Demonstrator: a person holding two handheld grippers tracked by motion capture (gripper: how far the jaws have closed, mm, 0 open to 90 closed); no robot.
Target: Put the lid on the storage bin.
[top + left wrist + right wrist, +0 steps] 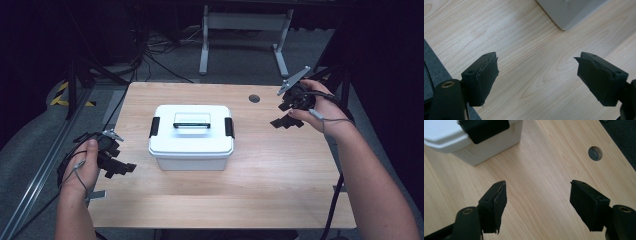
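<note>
Lidded white box (191, 137), bench centre: both your grippers' jaws apart and empty; uneven latch (229, 127) release risks skidding it

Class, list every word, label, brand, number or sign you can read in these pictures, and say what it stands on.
None: no readable text anywhere.
White storage box: lid, black latches and handle carry no legible label.
Wooden table: bare wood grain, no print.
Floor, far left: yellow and black hazard stripes, a marking without words.
</note>
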